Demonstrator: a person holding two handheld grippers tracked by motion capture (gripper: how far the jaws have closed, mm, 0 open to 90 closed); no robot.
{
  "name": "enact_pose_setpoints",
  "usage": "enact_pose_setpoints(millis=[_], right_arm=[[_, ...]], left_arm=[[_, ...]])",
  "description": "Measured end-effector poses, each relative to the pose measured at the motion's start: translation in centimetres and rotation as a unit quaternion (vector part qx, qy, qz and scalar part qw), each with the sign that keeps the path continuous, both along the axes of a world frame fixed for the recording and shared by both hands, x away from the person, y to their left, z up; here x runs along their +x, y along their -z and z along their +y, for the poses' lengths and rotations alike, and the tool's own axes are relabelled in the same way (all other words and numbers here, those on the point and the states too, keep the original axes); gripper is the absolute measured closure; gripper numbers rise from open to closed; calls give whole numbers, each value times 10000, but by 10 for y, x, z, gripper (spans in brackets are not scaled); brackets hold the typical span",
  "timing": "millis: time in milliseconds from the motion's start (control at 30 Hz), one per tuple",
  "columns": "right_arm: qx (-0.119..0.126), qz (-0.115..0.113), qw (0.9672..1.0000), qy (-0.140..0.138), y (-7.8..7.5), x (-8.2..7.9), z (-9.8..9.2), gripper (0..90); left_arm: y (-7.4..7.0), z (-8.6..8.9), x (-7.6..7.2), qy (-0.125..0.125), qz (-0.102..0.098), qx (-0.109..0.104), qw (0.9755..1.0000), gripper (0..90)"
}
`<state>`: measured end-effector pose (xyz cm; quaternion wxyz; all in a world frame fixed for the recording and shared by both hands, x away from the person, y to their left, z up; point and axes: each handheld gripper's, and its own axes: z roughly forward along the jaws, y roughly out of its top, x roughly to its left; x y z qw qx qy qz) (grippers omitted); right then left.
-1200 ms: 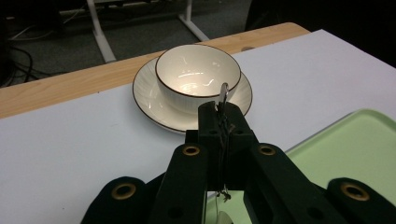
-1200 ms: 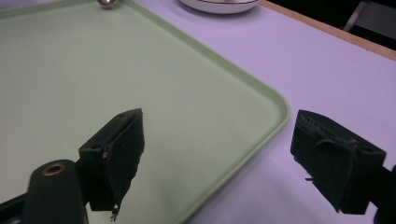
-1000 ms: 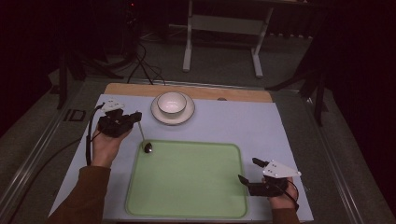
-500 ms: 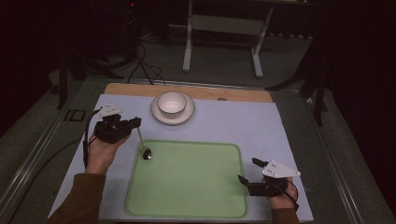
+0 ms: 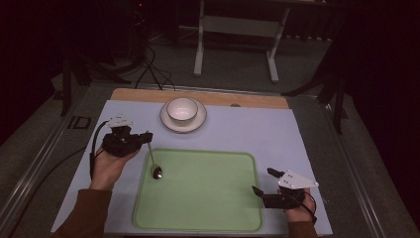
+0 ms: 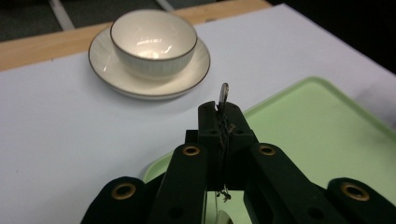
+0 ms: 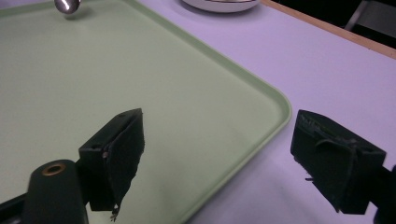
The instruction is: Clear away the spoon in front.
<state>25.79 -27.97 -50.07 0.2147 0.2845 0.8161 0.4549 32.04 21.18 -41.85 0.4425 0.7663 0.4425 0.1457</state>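
My left gripper [image 5: 145,138] is shut on the handle of a metal spoon [image 5: 157,171]. The spoon hangs down from it, its bowl at the left part of the green tray [image 5: 208,198]; touching or just above, I cannot tell. In the left gripper view the handle's end [image 6: 224,94] sticks up from between the shut jaws of the left gripper [image 6: 220,120]. My right gripper [image 5: 261,180] is open and empty near the tray's right edge. In the right gripper view the right gripper [image 7: 219,149] straddles the tray's rim [image 7: 275,100].
A white bowl [image 5: 182,109] sits on a white saucer [image 5: 170,122] at the back of the pale mat [image 5: 257,129], beyond the tray. A wooden strip [image 5: 257,100] runs along the table's far edge. A cable trails from the left gripper over the mat's left side.
My left gripper has moved toward the near edge with the spoon, bringing the spoon's bowl from the mat beside the tray to over the tray's left part. The right gripper has stayed still.
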Motion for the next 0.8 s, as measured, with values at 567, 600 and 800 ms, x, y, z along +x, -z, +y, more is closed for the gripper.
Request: enact_pose_setpoints(millis=[567, 600, 800], right_arm=[[-1, -7, 10000, 6, 0, 0, 0, 170], [-2, -3, 10000, 4, 0, 0, 0, 170], [-12, 1, 10000, 10, 0, 0, 0, 170]], left_arm=[[34, 0, 4, -14, 116, -110, 9999, 805], [35, 0, 3, -15, 122, -137, 9998, 801], [45, -2, 3, -16, 157, -159, 9997, 798]])
